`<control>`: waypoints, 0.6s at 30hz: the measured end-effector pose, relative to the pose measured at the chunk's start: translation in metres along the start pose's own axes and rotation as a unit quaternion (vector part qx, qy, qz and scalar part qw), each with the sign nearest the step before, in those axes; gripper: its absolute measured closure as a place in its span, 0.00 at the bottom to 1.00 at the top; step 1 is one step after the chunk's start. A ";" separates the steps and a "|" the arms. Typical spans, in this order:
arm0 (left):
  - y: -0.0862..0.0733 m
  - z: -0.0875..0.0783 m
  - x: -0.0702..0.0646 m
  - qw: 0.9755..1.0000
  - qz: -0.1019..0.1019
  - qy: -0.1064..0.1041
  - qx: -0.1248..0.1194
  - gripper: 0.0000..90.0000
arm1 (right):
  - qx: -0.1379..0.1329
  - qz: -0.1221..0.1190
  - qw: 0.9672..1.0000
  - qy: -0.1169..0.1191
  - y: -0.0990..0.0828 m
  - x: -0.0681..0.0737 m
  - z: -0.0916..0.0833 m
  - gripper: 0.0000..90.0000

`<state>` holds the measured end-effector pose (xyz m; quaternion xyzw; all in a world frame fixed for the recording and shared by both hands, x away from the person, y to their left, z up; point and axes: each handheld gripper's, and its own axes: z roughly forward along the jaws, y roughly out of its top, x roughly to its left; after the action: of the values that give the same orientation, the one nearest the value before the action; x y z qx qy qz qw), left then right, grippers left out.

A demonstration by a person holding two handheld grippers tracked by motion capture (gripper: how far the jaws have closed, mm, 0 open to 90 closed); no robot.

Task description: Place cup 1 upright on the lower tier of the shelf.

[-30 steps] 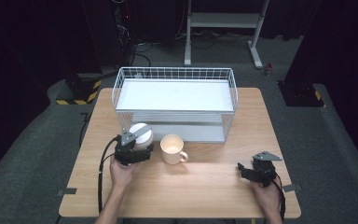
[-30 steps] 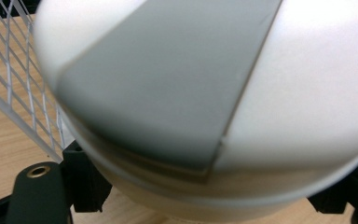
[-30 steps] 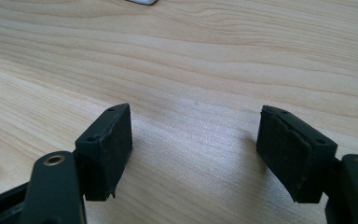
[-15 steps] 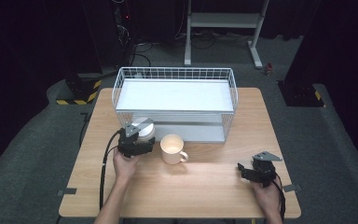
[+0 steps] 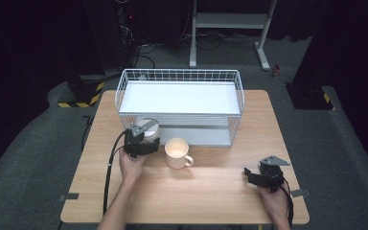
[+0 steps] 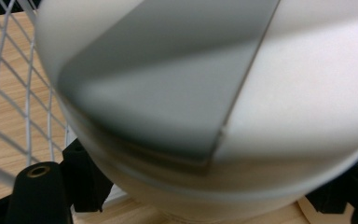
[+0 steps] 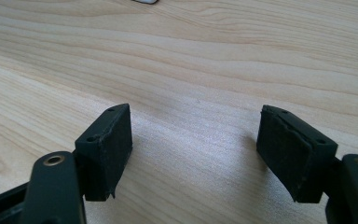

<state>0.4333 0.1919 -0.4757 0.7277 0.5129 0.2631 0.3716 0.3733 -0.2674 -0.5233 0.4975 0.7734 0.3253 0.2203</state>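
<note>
The left gripper [image 5: 143, 139] has its jaws clamped on a white bowl [image 5: 148, 128], carried just in front of the wire basket's [image 5: 124, 91] left front corner. The left gripper view is blurred, but the bowl looks like glazed ceramic: stiff, smooth, probably slippery and breakable, with some weight, so a grip across the wall near the rim suits it. A cream mug [image 5: 178, 153] stands on the counter [image 5: 220, 187] before the basket. Far right of the basket's front, the right gripper [image 5: 256, 176] rests, jaws moderately apart and empty.

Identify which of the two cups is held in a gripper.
The grey-and-white cup by the wire basket, clamped in the left gripper; the cream mug stands free.
</note>
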 end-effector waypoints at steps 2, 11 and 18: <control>0.001 0.002 -0.001 1.000 -0.002 -0.001 0.000 0.21 | 0.000 0.001 1.000 0.000 0.000 0.000 0.000 0.30; 0.003 0.012 0.002 1.000 -0.012 0.002 0.003 0.21 | 0.001 0.000 1.000 0.003 0.000 0.000 0.000 0.30; 0.002 0.016 0.005 1.000 -0.020 -0.002 -0.007 0.21 | 0.001 0.000 1.000 0.003 0.000 0.000 0.000 0.30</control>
<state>0.4482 0.1914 -0.4829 0.7152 0.5251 0.2578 0.3826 0.3730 -0.2671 -0.5232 0.4965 0.7744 0.3261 0.2178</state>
